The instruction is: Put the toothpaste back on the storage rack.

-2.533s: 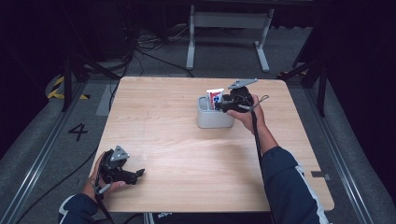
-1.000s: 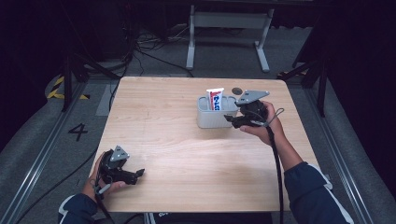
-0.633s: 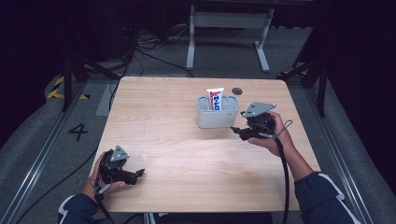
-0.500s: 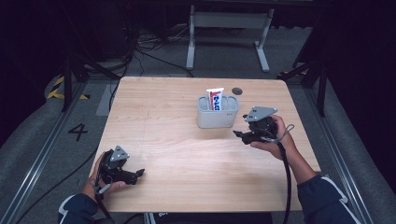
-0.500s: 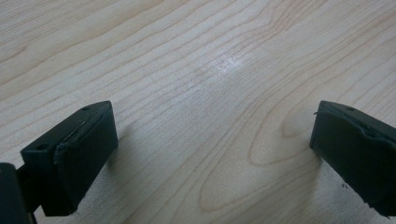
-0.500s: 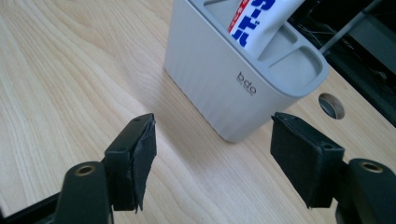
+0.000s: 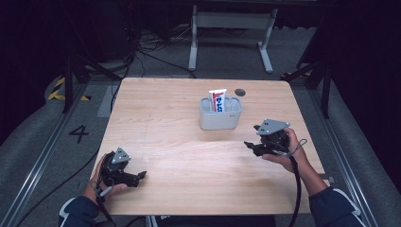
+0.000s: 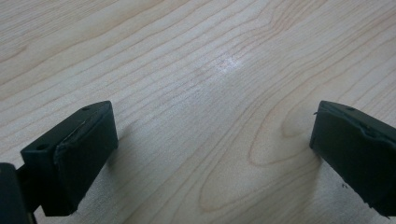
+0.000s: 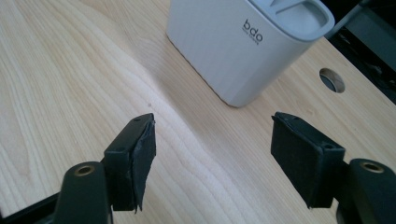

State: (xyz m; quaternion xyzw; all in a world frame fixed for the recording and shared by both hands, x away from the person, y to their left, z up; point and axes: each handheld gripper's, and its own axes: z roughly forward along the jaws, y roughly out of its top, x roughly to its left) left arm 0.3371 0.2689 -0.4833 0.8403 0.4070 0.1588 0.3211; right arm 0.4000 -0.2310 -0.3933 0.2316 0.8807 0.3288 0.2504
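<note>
Our right gripper (image 7: 250,145) near holder (image 7: 220,118) with toothpaste (image 7: 218,100), jaws wide, empty; left gripper (image 7: 137,176) same.

Left gripper (image 7: 138,176) low, jaws apart, right gripper (image 7: 249,145) apparently open, empty

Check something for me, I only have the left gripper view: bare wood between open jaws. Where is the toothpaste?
Observer: The toothpaste tube stands upright in the grey holder at the far middle of the table.
Operator: Right gripper on it?
Observer: No. The right gripper is right of the holder and nearer the person, apart from it, jaws open with nothing between them.
Operator: Any marking on the holder?
Observer: The right gripper view shows "bdo" printed on its wall.
</note>
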